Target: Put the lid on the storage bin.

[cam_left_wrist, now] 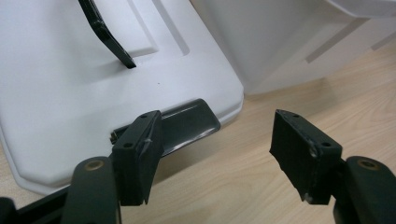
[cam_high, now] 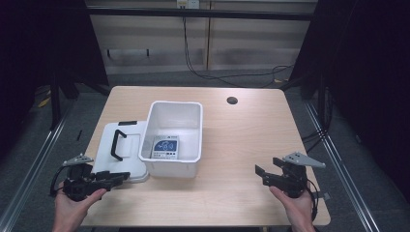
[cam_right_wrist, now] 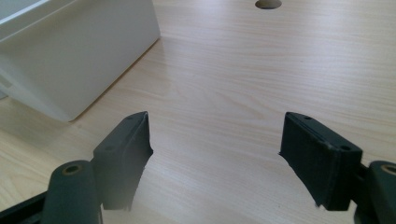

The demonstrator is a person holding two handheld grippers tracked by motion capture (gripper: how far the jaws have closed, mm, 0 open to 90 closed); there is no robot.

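Observation:
A white plastic bin (cam_high: 193,164) stands open in the middle of the table, with a blue-and-white packet (cam_high: 166,147) lying flat on its floor. Its white lid (cam_high: 126,145) lies flat to the left of it, with a black handle (cam_high: 117,144) on top and a black latch (cam_left_wrist: 187,125) at its near edge. My left gripper (cam_high: 118,180) is open at the lid's near corner, one jaw just over the latch and nothing between the pads. My right gripper (cam_high: 263,175) is open above bare table at the front right, apart from the bin (cam_right_wrist: 70,60).
A round cable hole (cam_high: 232,100) is in the tabletop at the back right. The wooden table (cam_high: 241,145) has bare room right of the bin. Cables trail over the floor behind the table. Metal rails run along both sides.

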